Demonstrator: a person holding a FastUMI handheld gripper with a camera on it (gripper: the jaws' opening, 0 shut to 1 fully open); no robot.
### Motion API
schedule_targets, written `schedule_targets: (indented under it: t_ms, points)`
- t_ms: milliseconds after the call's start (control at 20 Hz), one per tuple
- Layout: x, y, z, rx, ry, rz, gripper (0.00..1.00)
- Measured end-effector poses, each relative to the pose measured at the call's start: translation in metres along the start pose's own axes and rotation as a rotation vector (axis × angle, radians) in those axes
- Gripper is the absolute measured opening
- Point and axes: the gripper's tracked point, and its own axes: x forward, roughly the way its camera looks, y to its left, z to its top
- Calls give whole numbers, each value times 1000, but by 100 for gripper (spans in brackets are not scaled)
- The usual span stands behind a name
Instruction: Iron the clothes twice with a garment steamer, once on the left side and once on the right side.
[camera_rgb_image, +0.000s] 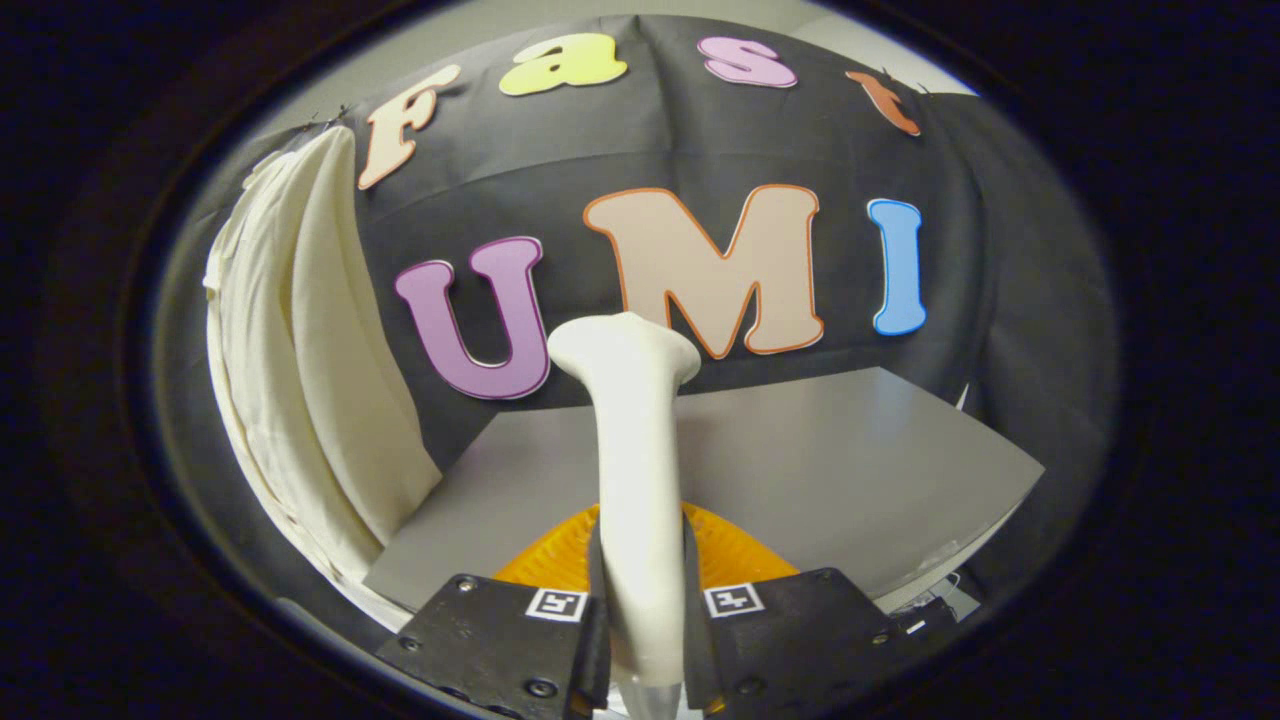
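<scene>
as gripper (645, 640) clamps steamer (635, 450)

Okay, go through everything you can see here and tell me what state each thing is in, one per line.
Tool: shut on the steamer's handle, a finger pressing each side.
Steamer: held upright, head at the top, not touching the cloth.
Cream garment: hanging against the wall, off to the left, with long folds.
Orange plate: lying flat on the table, behind the steamer.
Grey table: flat, level.

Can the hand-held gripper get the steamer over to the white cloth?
Probably yes. The hand-held gripper is shut on the steamer, and nothing stands between it and the white cloth hanging off to the side.
</scene>
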Motion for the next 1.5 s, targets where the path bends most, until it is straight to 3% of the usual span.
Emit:
schedule_targets:
  t_ms: [400, 1050, 1250, 1500]
  points:
    - [-72, 40, 37, 56, -105, 29, 28]
    - [-192, 220, 53, 79, -267, -76, 28]
    - [-205, 291, 51, 71, -271, -37, 28]
    - [-194, 392, 28, -11, -240, 68, 28]
